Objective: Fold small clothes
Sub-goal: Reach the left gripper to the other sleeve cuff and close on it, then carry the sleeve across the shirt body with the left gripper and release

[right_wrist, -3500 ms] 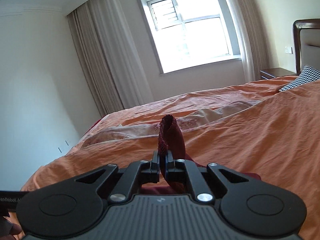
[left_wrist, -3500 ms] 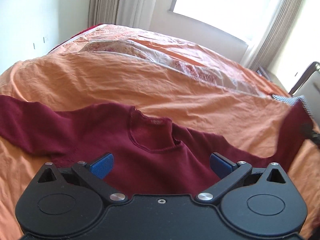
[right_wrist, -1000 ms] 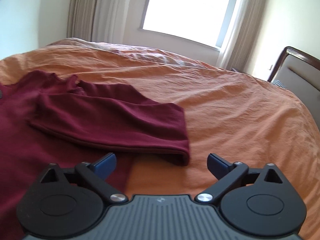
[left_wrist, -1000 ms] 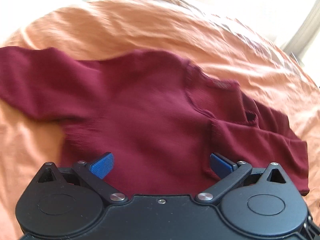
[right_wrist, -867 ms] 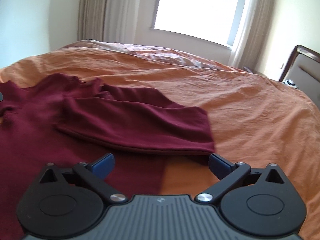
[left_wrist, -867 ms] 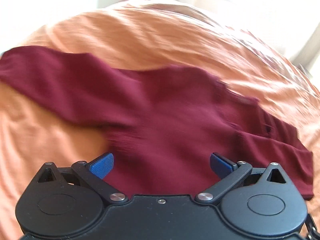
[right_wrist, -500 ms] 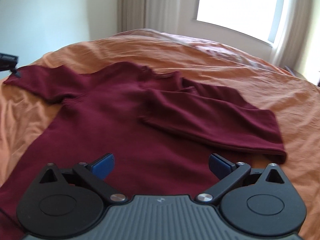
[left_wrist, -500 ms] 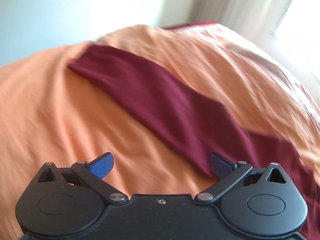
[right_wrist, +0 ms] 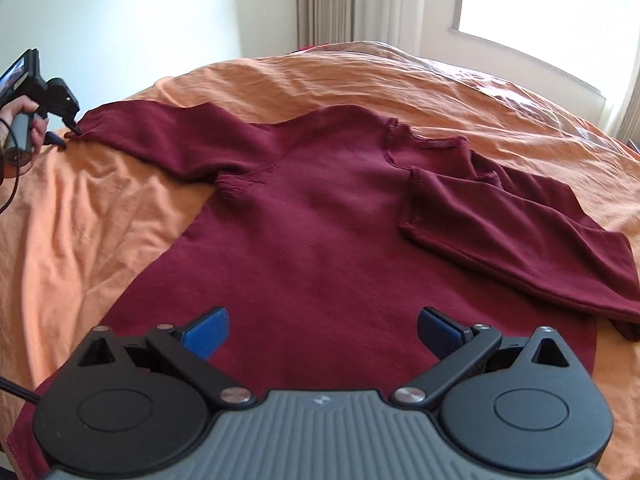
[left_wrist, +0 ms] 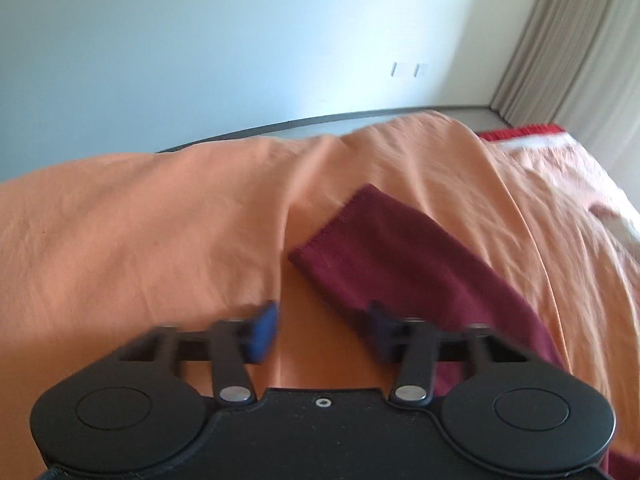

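Left gripper (left_wrist: 322,330): tilted down over the bed, jaws closing and blurred with motion; the cuff end of the sweater's sleeve lies between and just ahead of the blue pads (left_wrist: 262,330), which do not yet press on it
Left hand (right_wrist: 24,130): seen from the right wrist view at the far left edge, wrapped round the gripper's handle, the tool's tip at the very end of the stretched-out sleeve
Right gripper (right_wrist: 322,334): hovers low over the lower body of the sweater, pointing down and forward, jaws spread wide with nothing between them
Sweater (right_wrist: 320,216): dark red, spread flat on the bed with the collar toward the window; one sleeve reaches straight out toward the left hand, the other sleeve (right_wrist: 520,232) is folded across the chest
Sleeve cuff (left_wrist: 332,224): stitched hem lies flat on the cover, beside a long crease in the cloth
Cable (right_wrist: 12,390): a dark cord runs over the cover at the lower left
Bed cover (right_wrist: 80,240): orange, wrinkled, covers the whole bed
Room: pale wall (left_wrist: 240,40) with two small white plates (left_wrist: 408,69), beige curtains (right_wrist: 340,0), bright window (right_wrist: 540,0)
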{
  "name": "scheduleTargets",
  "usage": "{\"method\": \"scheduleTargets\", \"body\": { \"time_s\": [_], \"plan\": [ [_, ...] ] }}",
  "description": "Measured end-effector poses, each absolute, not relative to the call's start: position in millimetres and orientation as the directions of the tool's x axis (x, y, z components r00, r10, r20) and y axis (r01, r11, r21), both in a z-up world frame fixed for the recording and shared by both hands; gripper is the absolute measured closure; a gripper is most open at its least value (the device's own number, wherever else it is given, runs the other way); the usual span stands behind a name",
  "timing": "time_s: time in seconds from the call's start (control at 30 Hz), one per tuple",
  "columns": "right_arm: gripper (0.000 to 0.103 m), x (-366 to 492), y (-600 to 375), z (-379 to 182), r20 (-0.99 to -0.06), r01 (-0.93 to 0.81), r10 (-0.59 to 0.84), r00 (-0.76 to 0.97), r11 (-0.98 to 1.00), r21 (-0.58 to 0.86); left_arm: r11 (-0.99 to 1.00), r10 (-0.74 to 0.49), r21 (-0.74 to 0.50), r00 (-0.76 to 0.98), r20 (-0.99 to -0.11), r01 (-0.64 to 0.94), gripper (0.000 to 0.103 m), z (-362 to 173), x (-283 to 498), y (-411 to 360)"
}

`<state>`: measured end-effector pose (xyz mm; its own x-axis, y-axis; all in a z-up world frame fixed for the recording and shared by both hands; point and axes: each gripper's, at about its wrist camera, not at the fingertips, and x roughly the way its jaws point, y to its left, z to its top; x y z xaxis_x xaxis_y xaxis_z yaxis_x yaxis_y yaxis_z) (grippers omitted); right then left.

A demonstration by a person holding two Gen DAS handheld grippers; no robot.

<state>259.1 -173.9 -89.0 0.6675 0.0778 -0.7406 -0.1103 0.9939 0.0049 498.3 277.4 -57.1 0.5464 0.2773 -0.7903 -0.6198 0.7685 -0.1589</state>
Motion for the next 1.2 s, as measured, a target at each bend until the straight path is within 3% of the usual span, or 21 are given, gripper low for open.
{"method": "scheduleTargets", "body": {
  "time_s": [0.03, 0.33, 0.4, 0.43, 0.87, 1.2],
  "plan": [
    [0.0, 260, -173, -89, -0.741, -0.111, 0.079, 0.666, 0.994, 0.005, 0.761, 0.271, -0.178, 0.554, -0.787, -0.624, 0.07, -59, 499, 282],
    [0.0, 257, -174, -92, -0.756, -0.101, 0.083, 0.65, 0.995, 0.022, 0.756, 0.228, -0.231, 0.577, -0.784, -0.613, 0.074, -68, 508, 282],
    [0.0, 255, -175, -93, -0.757, -0.096, 0.08, 0.648, 0.995, 0.023, 0.755, 0.233, -0.224, 0.571, -0.787, -0.617, 0.087, -69, 512, 283],
    [0.0, 254, -176, -93, -0.758, -0.092, 0.079, 0.647, 0.995, 0.025, 0.756, 0.241, -0.216, 0.569, -0.786, -0.618, 0.099, -67, 513, 282],
    [0.0, 246, -191, -85, -0.733, -0.046, 0.072, 0.676, 0.997, 0.056, 0.871, 0.348, -0.047, 0.681, -0.644, -0.49, 0.101, -3, 505, 222],
    [0.0, 239, -223, -77, -0.706, 0.055, -0.003, 0.708, 0.997, 0.052, 0.986, 0.15, 0.131, 0.877, -0.456, -0.101, 0.101, 61, 481, 83]
  ]
}}
